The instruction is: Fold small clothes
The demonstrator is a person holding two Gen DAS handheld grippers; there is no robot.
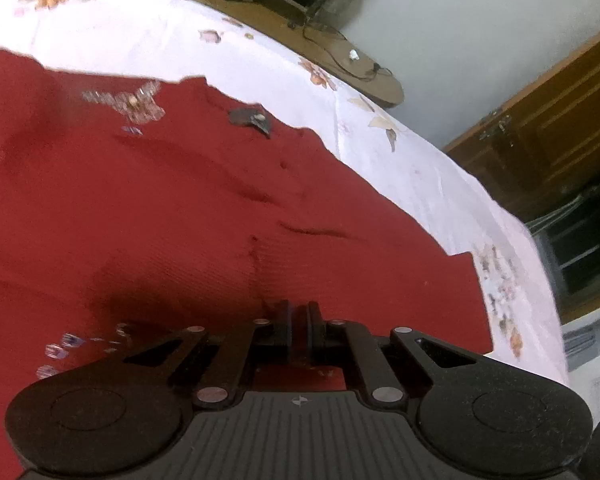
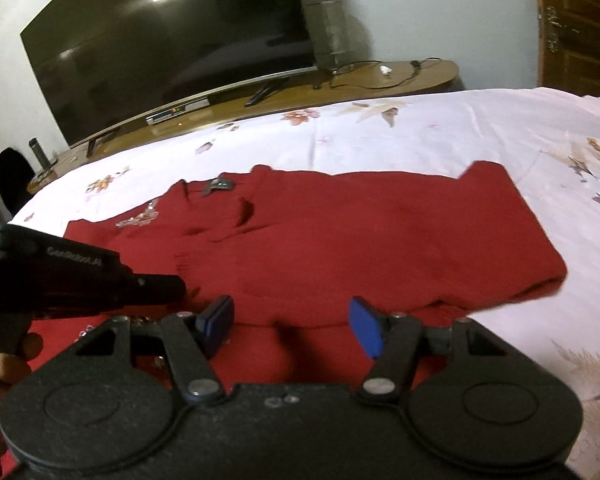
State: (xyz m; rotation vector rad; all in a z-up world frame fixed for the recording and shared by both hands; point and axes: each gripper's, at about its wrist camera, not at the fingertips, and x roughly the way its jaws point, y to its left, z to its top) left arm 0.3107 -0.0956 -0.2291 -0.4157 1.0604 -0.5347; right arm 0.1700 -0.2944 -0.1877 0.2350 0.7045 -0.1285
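Note:
A red knit garment with sequin decoration lies on a white flowered bedsheet. In the right wrist view the garment is partly folded, one side laid over the middle. My left gripper is shut, its jaws pinching the red fabric at its near edge. It shows in the right wrist view as a black body at the left, low over the garment. My right gripper is open and empty, its blue pads wide apart just above the garment's near fold.
A large television stands on a wooden console beyond the bed, with cables and a grey cylinder. A wooden door is at the right. The bedsheet extends around the garment.

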